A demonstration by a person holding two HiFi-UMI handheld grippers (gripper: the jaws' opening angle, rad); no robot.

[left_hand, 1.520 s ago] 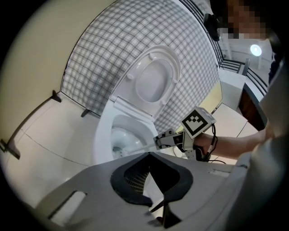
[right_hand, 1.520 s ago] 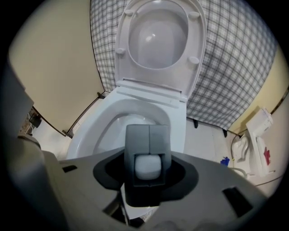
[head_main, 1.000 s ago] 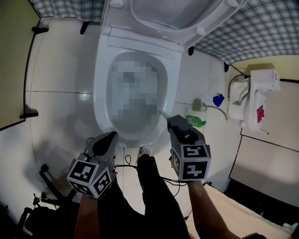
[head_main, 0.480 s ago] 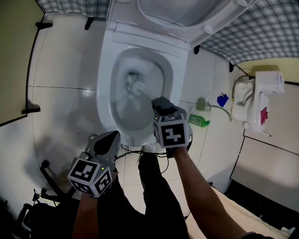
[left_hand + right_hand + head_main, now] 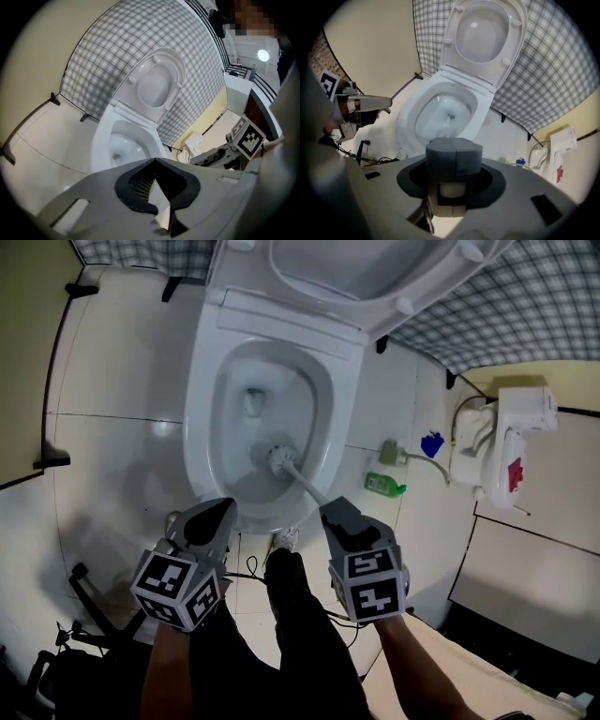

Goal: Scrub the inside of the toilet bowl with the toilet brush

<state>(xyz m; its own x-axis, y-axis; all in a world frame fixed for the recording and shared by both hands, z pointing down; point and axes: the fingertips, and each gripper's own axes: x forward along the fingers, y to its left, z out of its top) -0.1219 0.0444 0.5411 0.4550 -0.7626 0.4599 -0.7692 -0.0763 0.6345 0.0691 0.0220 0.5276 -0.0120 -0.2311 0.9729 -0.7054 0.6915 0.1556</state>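
Right gripper point(image 5: 339, 515) clamped on brush point(image 5: 279, 458) handle, head sat low in bowl point(image 5: 200, 418); best to press bristles on wall, sweep round under rim; left gripper point(image 5: 217, 514) closed, empty

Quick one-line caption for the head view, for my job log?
Right gripper holds the toilet brush, its head down in the toilet bowl; left gripper hovers near the front rim.

Bright, even light; lamp point(image 5: 263, 55) glows up right of left tool point(image 5: 153, 161). Glare on floor point(image 5: 169, 427), soft shadows. Gripper views fisheye, black corners, near parts blurred.
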